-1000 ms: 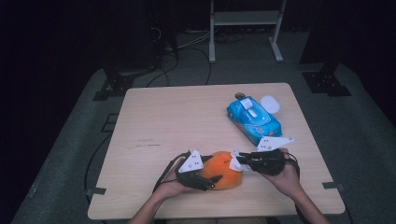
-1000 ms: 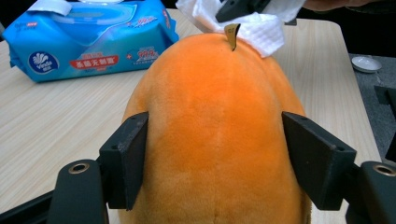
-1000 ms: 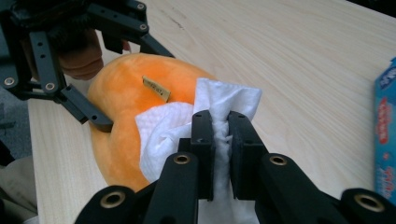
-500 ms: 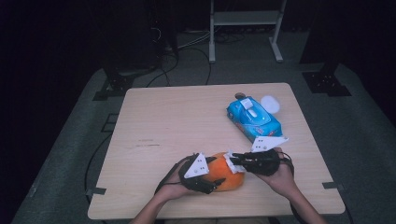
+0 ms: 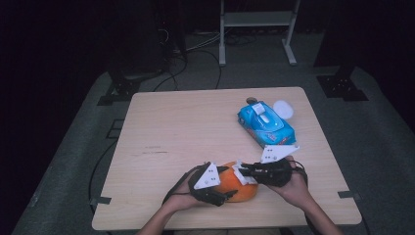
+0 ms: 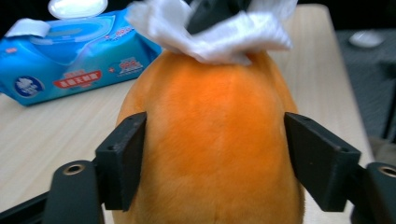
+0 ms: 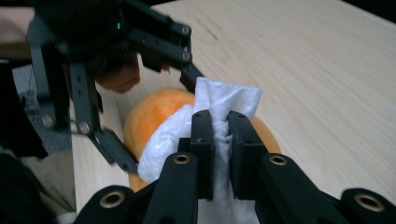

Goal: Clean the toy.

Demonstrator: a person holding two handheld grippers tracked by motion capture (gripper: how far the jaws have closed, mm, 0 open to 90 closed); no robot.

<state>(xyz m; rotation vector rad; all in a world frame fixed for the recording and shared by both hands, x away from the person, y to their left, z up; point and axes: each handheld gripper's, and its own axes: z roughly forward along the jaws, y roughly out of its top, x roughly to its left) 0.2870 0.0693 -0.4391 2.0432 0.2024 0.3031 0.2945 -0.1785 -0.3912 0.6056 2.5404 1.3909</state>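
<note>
Right tongs (image 7: 219,140) clamp a white wipe (image 7: 205,116) against an orange fruit (image 7: 152,114); left tongs (image 7: 140,107) straddle it on the counter (image 7: 303,70).

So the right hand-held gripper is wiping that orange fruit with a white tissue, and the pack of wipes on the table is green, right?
Not quite: the pack of wipes is blue, as the high view shows. The rest holds: the right hand-held gripper pinches a white tissue against the orange fruit.
</note>
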